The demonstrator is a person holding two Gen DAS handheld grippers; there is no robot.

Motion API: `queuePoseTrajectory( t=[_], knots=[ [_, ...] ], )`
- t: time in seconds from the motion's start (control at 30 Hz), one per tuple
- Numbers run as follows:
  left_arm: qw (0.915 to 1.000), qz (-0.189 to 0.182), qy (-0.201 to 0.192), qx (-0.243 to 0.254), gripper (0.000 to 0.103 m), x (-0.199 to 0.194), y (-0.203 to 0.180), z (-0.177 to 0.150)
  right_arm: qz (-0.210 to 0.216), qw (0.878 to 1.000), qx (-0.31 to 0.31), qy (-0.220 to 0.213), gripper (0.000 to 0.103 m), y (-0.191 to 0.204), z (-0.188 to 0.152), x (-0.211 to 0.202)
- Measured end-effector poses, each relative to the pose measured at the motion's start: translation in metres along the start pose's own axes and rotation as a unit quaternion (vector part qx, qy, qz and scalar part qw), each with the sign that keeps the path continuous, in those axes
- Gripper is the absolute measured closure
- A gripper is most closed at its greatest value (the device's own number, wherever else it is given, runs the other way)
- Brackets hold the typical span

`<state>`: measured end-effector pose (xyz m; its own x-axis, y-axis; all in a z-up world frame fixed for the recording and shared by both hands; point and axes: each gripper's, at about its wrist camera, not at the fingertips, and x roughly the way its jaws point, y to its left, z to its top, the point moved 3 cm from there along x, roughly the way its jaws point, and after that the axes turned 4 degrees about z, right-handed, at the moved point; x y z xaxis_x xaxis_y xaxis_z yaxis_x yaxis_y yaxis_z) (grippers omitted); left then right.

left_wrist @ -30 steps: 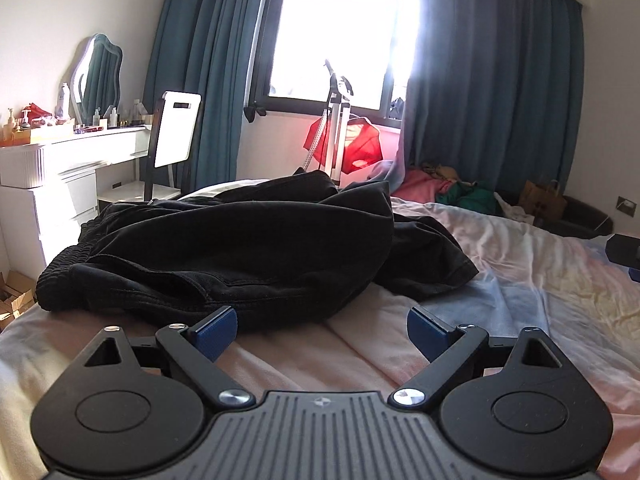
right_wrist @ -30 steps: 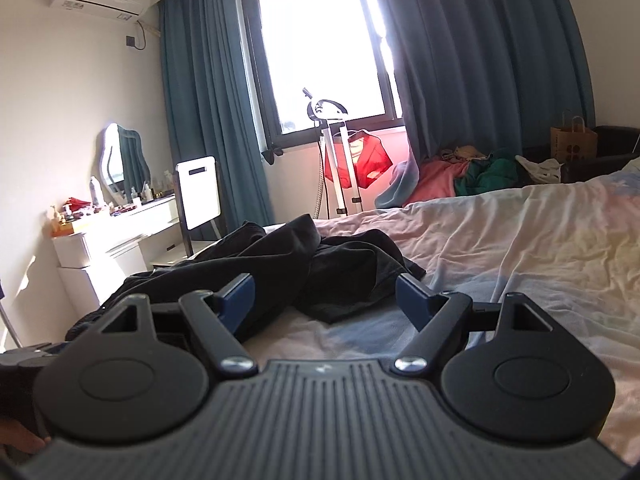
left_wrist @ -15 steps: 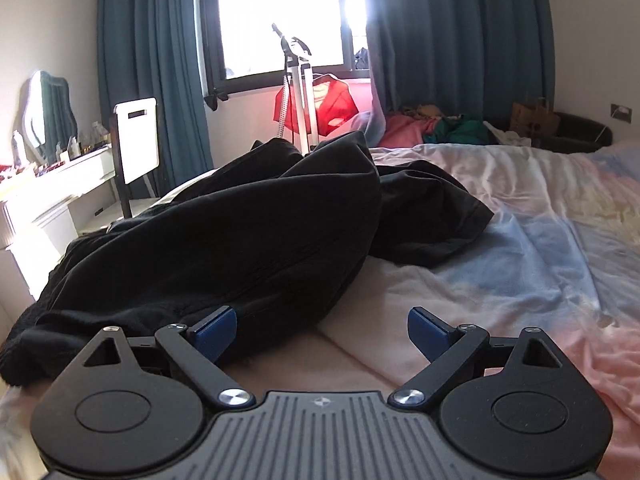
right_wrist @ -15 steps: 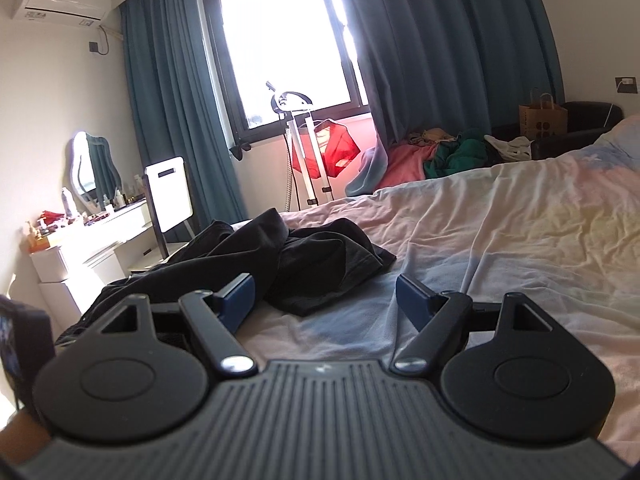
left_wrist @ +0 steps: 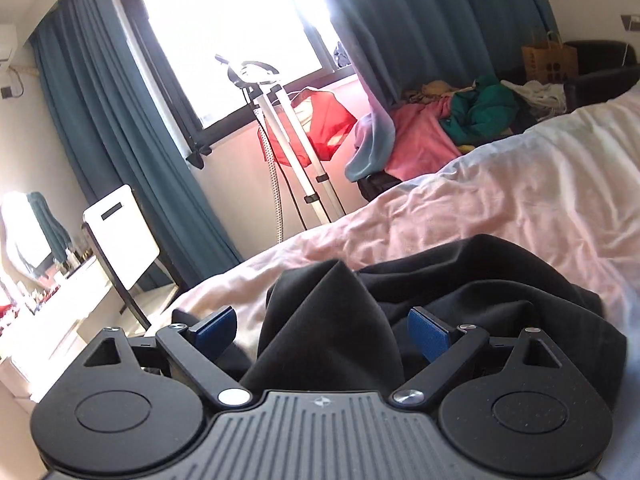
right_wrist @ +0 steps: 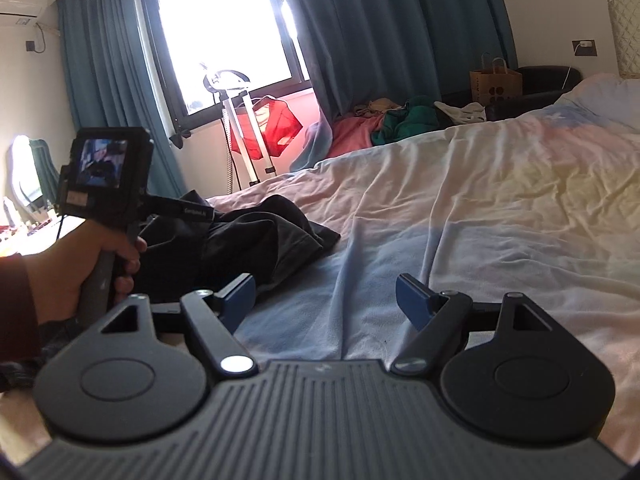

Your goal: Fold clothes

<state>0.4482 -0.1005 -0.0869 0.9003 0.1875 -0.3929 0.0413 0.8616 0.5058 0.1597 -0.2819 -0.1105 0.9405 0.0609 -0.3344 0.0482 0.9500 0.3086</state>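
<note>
Jaws wide on left gripper (left_wrist: 322, 330) straddling crumpled black garment (left_wrist: 460, 304)

Left gripper (left_wrist: 322, 332) jaws wide; right gripper (right_wrist: 325, 298) jaws wide, both tilted down

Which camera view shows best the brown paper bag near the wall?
The right wrist view: the brown paper bag stands sharp there, handles and dark dots clear. In the left wrist view it sits nearer the frame's edge, tilted and softer.

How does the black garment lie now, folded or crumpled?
Crumpled: the black garment lies bunched in loose peaks on the bed, no flat folded edges.
</note>
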Motion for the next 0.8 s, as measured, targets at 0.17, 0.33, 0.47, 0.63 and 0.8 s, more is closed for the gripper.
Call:
queuePoseTrajectory(
  t=[0.17,0.33,0.47,0.63,0.8],
  knots=[
    [0.9986,-0.015,0.05,-0.007,0.074,0.048,-0.012,0.013,0.034,0.999,0.022,0.023,0.023,-0.008,-0.009,0.032],
    [0.9988,-0.046,-0.003,-0.019,0.098,0.003,-0.002,0.032,0.047,0.998,0.039,0.025,0.024,-0.01,-0.009,0.043],
    [0.993,-0.091,-0.067,-0.035,0.1,-0.086,0.023,0.032,0.056,0.997,0.057,0.015,0.023,-0.013,-0.005,0.035],
    [0.9807,-0.144,-0.11,-0.074,0.1,-0.206,0.061,-0.02,0.07,0.995,0.065,-0.009,0.023,-0.012,0.006,0.008],
    [0.9742,-0.18,-0.087,-0.104,0.1,-0.282,0.071,-0.118,0.084,0.994,0.063,-0.021,0.023,-0.006,0.013,-0.025]
  ],
)
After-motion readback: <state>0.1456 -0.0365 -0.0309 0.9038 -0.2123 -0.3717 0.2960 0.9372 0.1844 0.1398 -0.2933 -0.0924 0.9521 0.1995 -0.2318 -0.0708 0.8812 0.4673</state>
